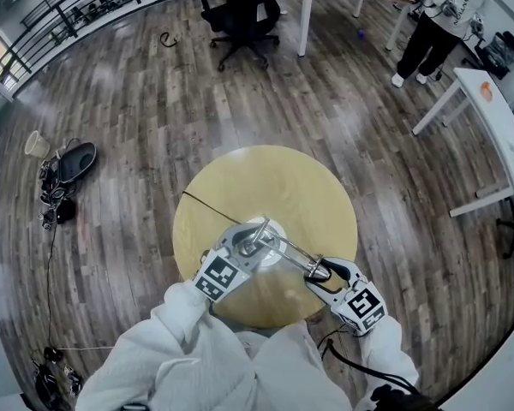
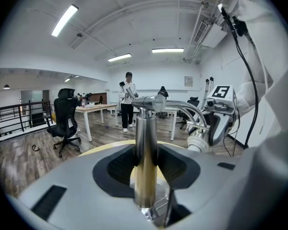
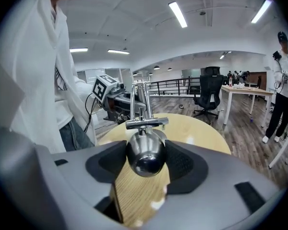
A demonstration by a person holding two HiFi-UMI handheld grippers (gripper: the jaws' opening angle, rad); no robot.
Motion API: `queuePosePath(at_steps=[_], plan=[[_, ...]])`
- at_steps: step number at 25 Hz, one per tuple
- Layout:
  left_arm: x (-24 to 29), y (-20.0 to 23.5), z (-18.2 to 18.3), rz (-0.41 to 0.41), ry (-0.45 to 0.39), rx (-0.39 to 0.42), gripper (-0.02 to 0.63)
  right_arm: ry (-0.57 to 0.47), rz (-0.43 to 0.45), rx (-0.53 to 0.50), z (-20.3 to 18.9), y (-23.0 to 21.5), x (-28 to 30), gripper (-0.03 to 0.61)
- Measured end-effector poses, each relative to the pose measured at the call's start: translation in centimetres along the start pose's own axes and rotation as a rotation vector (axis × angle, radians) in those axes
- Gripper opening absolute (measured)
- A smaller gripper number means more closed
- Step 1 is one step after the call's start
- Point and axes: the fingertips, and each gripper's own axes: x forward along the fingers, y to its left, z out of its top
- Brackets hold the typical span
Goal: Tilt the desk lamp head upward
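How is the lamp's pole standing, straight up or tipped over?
Straight up. In the left gripper view the pole rises vertically from its base, clamped between the pads of the left gripper.

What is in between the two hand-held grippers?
The desk lamp's thin arm links them: left hand-held gripper on its post, right hand-held gripper on its head. Head view shows it.

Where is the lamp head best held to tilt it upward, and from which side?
Grip the lamp head across its rounded metal body, coming from the end opposite its hinge bar. Its round sides suit a pinch from both sides, leaving the hinge free.
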Motion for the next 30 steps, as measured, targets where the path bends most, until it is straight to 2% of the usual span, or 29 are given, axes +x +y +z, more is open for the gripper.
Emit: queuePosePath(at_steps=[10, 17, 23, 30], plan=[[-0.4, -0.1, 0.0, -0.016, -0.009, -0.001, 0.143, -0.025, -0.034, -0.033, 4.1, 1.0, -4.6, 0.258], [-0.6, -0.2, -0.2, -0.026, -0.018, -0.008, 0.143, -0.085, -0.057, -0.033, 6.9, 1.9, -6.6, 0.257], [-0.5, -0.2, -0.3, -0.032, -0.019, -0.005, 0.143, -0.173, -0.069, -0.052, 10.9, 2.7, -8.7, 0.253], [-0.8, 0.0, -0.4, -0.031, -0.03, -0.023, 0.143, -0.23, -0.083, -0.087, 14.8, 3.8, -9.4, 0.25]])
